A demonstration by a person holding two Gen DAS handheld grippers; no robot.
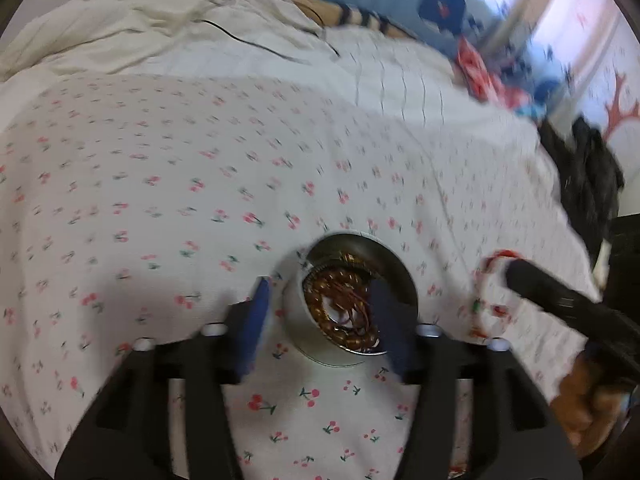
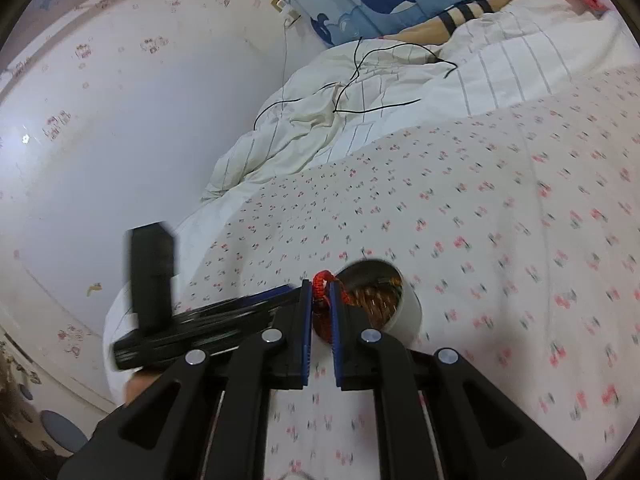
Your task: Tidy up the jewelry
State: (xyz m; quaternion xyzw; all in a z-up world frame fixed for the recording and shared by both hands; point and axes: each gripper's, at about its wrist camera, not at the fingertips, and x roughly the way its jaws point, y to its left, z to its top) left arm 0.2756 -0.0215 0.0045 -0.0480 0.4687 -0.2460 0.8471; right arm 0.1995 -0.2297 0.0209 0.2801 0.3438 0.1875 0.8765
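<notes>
Both tongs hung over the round tin [image 1: 352,300] on the cherry-print sheet [image 1: 160,200]: the left gripper [image 1: 320,316] stood released, jaws astride the tin. The right gripper [image 2: 320,312] (the nearer) was clenched on a red braided bracelet [image 2: 322,280], just short of the tin's rim, its loop trailing back alongside the jaws.

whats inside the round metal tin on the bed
The tin holds a coil of brown beaded strands with thin red cord. The left gripper finger covers part of it, and whatever lies beneath the coil cannot be seen.
</notes>
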